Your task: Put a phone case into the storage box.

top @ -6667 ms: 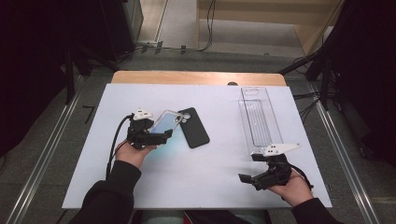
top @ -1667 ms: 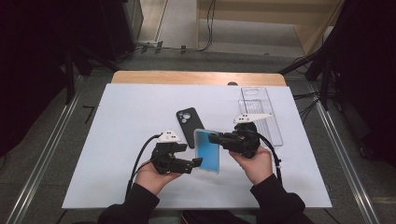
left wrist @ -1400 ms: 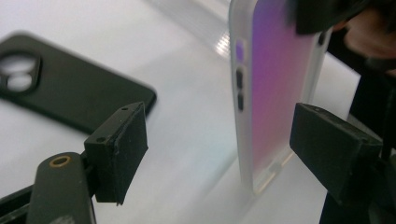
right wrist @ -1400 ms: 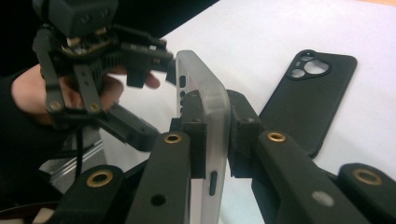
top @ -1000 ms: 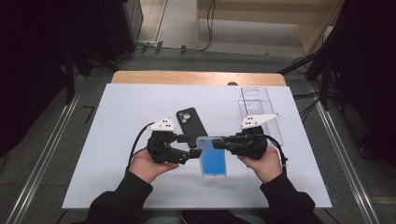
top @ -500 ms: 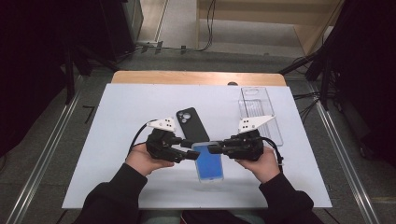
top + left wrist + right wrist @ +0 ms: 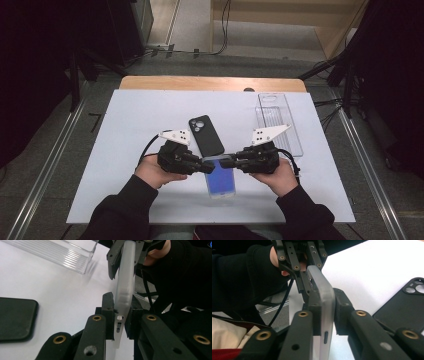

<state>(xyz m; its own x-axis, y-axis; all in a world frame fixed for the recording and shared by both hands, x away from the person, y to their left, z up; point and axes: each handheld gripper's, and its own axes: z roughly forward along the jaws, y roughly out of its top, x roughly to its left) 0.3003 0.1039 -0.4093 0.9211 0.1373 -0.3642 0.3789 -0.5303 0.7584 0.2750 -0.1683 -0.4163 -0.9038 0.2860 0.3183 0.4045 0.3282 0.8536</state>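
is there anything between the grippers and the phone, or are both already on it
Nothing is in the way. The left gripper and right gripper each clamp an edge of the phone in its frosted case, from opposite sides. The left jaws have just been closing onto it.

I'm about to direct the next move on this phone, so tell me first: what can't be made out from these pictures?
- Phone: in the high view both tongs cover its top corners.
- Phone's face: both gripper views show it edge-on, so front or back cannot be told.
- Black case: cut off by the frame edge in both gripper views.
- Clear tray: whether it holds anything is too faint to tell in the high view.
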